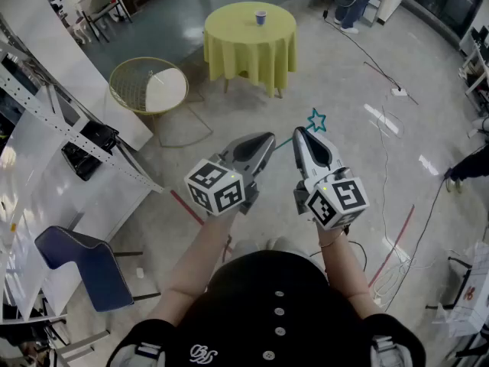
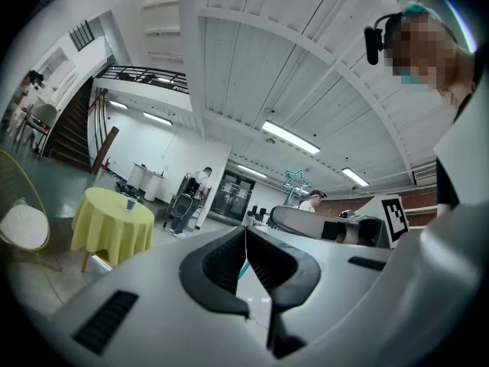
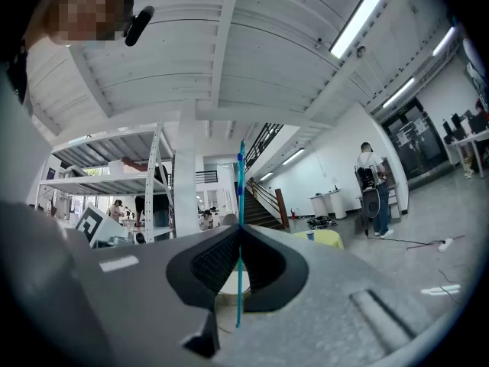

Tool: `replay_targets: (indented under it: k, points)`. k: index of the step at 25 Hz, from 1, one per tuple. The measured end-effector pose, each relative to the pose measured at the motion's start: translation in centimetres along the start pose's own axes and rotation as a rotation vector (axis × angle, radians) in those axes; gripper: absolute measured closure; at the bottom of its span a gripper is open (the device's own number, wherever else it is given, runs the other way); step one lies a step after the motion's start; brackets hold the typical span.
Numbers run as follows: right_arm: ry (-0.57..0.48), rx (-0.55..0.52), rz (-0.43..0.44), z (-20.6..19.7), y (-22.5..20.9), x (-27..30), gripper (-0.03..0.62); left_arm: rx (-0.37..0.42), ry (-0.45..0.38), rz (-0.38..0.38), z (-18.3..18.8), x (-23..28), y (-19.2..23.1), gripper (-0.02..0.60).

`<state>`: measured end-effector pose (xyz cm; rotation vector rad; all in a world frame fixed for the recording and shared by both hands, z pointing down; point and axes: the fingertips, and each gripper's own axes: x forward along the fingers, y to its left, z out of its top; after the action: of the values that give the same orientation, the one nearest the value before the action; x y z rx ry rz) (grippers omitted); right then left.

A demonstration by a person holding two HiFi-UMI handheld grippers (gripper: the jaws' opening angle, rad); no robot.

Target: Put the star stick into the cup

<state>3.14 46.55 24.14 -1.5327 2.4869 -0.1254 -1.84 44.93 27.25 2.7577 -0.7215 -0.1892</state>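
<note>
Ahead of you the round table, draped to the floor side in a yellow cloth, stands well apart from both grippers. To its left sits a yellow wire bowl chair, and inside its basket lies a white cushion. A blue chair is at your lower left. Your left gripper is held out level beside the right one. Its jaws are brought together tip to tip with nothing pinched between them. Your right gripper is clamped fully down on the star stick. The thin teal shaft runs straight through the meeting line of the pads and stands up past the tips. In the head view, the outlined star end shows just beyond the jaws, over the floor. The cup, small and blue, stands upright on the tabletop toward the far side. It is too small in every view to tell whether anything is inside it.
</note>
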Motion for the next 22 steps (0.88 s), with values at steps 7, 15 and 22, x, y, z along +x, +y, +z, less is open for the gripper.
replay_targets:
  k: [7, 15, 22]
  points:
    - [0.021, 0.013, -0.007, -0.8, 1.1, -0.1, 0.586, -0.022, 0.013, 0.014, -0.6, -1.2, 0.4, 0.569]
    - [0.036, 0.001, -0.023, -1.5, 1.9, 0.6, 0.586, -0.006, 0.006, -0.004, -0.3, -2.1, 0.6, 0.569]
    - [0.040, 0.008, -0.020, -2.2, 3.1, 0.6, 0.585, 0.006, 0.017, -0.032, -1.5, -2.7, 0.2, 0.569]
